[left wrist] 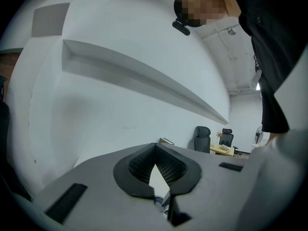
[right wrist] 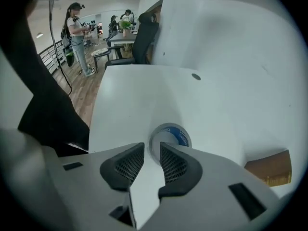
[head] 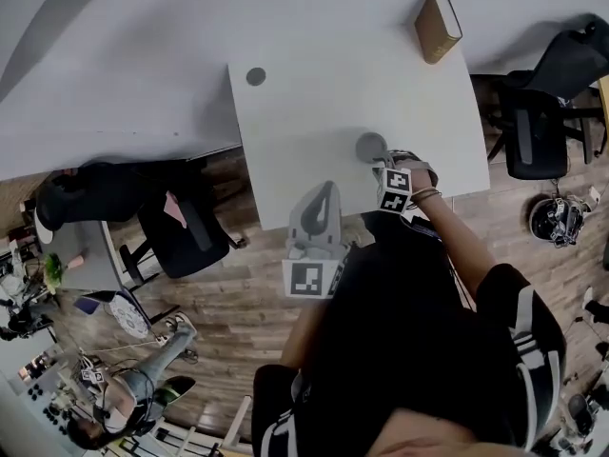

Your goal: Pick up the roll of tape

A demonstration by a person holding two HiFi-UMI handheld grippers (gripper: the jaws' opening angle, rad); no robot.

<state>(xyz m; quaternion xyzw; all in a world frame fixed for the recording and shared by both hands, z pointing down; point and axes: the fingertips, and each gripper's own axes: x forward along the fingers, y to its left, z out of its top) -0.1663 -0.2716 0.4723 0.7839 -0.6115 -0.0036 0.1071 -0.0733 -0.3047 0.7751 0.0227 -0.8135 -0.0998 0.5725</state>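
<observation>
White desk (head: 314, 112), set on a wood floor (head: 238, 312) against a pale wall. We list as follows.

- Tape (right wrist: 169, 134): one roll, white with a blue label, lying flat on the desk toward its near right part. It is unheld.
- Right gripper (right wrist: 151, 150): pointing steeply down at the desk, directly over the near side of the tape. Jaws released, with a clear gap between the pads. We see only bare desk in that gap. The tape sits just beyond the tips, and the right-hand pad overlaps its rim in the right gripper view. We cannot tell whether that pad touches the roll.
- Left gripper (left wrist: 155, 147): held about level above the near edge of the desk, to the left of the tape and apart from it. Jaws clenched, tips meeting, nothing between them.
- Brown block (head: 438, 27): at the far right corner of the desk, well apart from the tape.
- Round cap (head: 256, 76): grey, set in the desk near its far left corner.
- Black chair (head: 533, 122): on the floor to the right of the desk.
</observation>
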